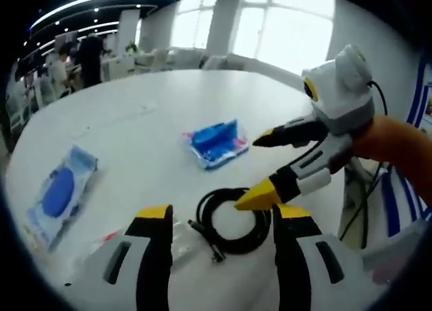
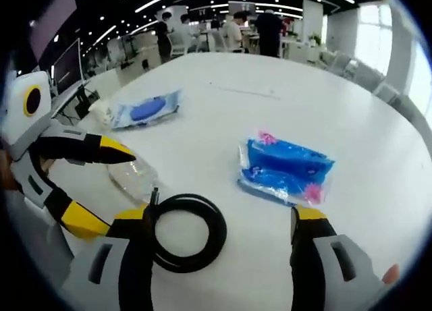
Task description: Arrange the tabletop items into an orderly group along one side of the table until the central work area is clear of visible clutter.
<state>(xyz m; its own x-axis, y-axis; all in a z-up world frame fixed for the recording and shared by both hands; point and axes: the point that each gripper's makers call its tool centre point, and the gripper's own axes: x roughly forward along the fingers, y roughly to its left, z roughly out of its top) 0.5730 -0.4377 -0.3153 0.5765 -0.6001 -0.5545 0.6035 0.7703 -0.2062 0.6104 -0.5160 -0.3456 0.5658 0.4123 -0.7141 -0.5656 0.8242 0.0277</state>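
In the left gripper view my left claw (image 1: 219, 227) stands spread at the bottom of the frame, its yellow-tipped jaws on either side of a coiled black cable (image 1: 233, 220) that lies flat on the white bench (image 1: 162, 115). The cable is wound into a neat ring, one plug end trailing to the lower left. Just left of it lies a small clear packet (image 1: 181, 240), hard to read. My right claw (image 1: 260, 169) enters from the right of that frame, jaws apart, the lower yellow tip over the coil's right side; I cannot tell whether it touches.

In the right gripper view the same coil (image 2: 185, 233) lies between my right claw's (image 2: 219, 223) open jaws, closer to the left one. The left claw (image 2: 104, 183) reaches in from the left, spread, with a clear plastic packet (image 2: 131, 173) just beyond it.

Further out, at frame centre, sits a blue packet with pink marks (image 1: 216, 144), well apart from the cable. At the left, near the bench's rounded edge, lies a flat clear bag holding a blue oval piece (image 1: 59, 189). Open white surface stretches between and behind them to the far rim. Beyond the bench are chairs, windows and standing people (image 2: 270, 31).
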